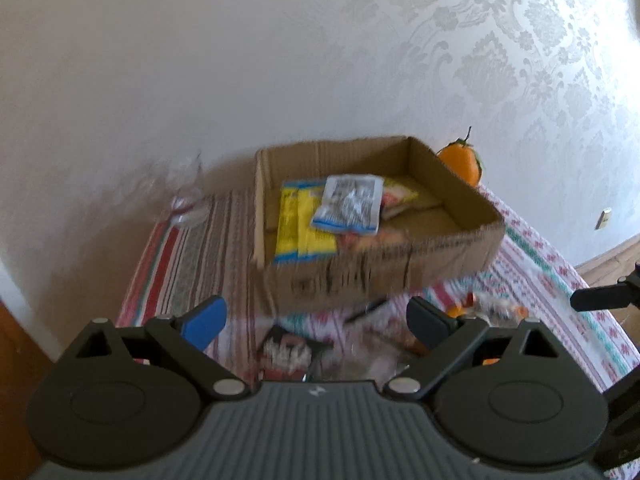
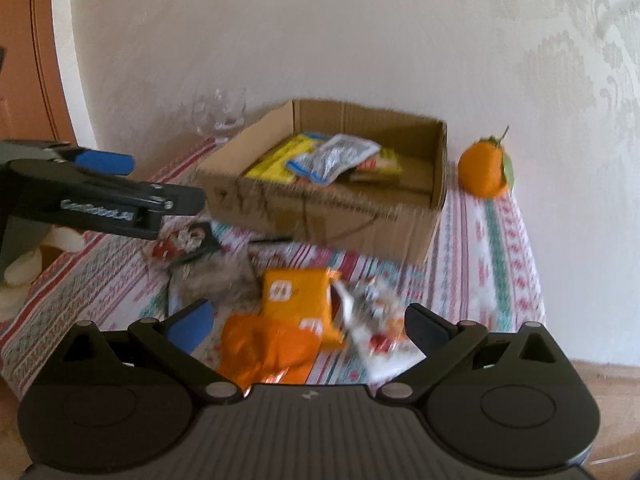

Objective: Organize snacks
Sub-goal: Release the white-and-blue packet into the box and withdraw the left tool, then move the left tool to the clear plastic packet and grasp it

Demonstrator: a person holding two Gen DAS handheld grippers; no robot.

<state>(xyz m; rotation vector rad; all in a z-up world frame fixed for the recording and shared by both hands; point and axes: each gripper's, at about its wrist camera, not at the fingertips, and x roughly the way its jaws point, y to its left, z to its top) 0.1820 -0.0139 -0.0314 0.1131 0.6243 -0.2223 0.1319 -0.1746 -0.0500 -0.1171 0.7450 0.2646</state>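
A cardboard box (image 1: 360,276) stands on the patterned tablecloth (image 1: 532,264). In it lie a yellow packet (image 1: 296,228), a silver-and-blue packet (image 1: 348,204) on top of that, and a third packet (image 1: 400,196). My left gripper (image 1: 316,320) hovers open and empty just in front of the box, above a dark packet (image 1: 288,350). From the right wrist view, the left gripper (image 2: 160,180) shows at the left. My right gripper (image 2: 310,326) is open above two orange packets (image 2: 296,296), with a white-and-red packet (image 2: 376,320) beside them. Nothing is held.
A round orange fruit (image 2: 482,170) sits right of the box (image 2: 320,220), near the wall. An empty glass (image 2: 222,114) stands behind the box's left corner. A clear bag (image 2: 216,280) and a dark wrapper (image 2: 184,240) lie in front of the box. The table ends at the right.
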